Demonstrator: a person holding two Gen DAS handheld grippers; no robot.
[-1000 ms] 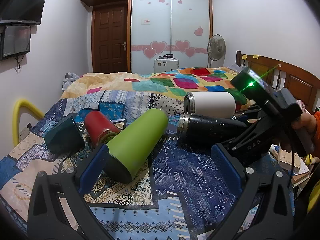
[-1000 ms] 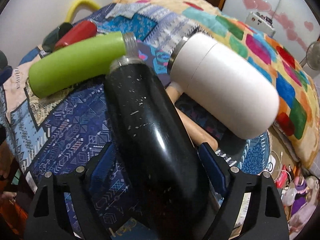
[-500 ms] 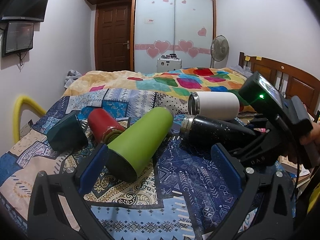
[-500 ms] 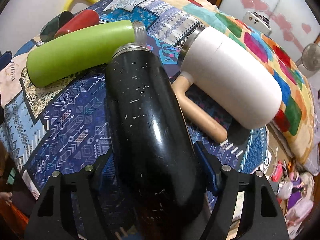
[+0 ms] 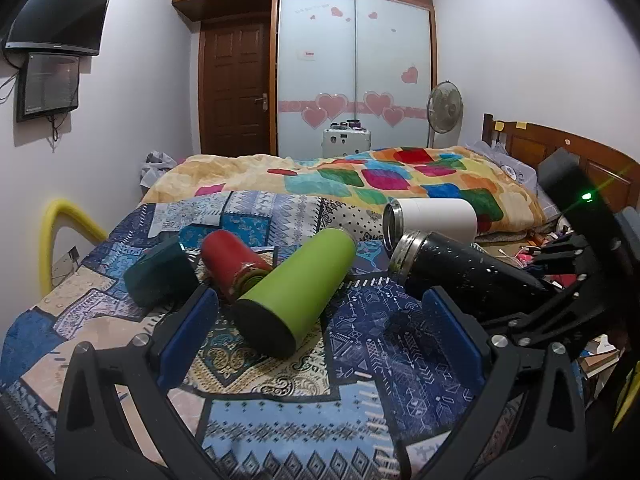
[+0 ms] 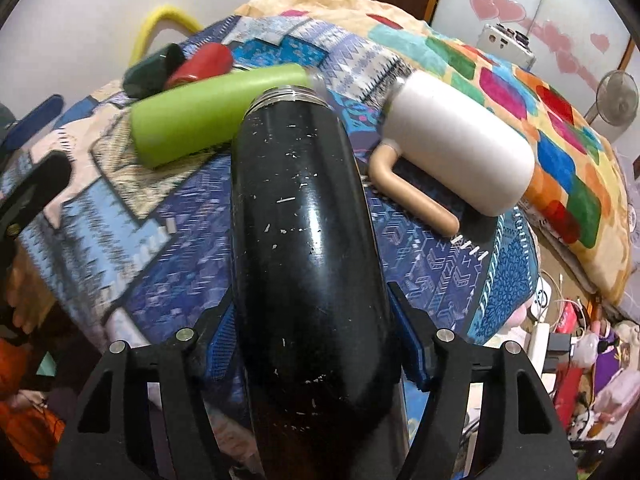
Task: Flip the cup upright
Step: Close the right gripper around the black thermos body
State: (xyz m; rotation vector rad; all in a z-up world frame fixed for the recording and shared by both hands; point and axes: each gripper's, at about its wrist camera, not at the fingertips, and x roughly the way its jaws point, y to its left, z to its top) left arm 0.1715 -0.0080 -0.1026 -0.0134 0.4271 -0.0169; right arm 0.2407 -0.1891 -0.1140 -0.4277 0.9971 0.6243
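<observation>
one black cup (image 6: 304,240) now sits clamped in the right tool (image 6: 312,332), its mouth lifted off the bed (image 5: 384,344) since a second ago; left tool (image 5: 320,340) hangs open, empty.

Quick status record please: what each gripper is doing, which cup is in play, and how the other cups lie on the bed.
right gripper: shut on the black cup, near its base
black cup: tilted, mouth end raised off the quilt, not yet upright
left gripper: open, holding nothing, facing the green cup
green cup: on its side
white cup: on its side, handle showing in the right wrist view
red cup: on its side
dark green cup: on its side
</observation>
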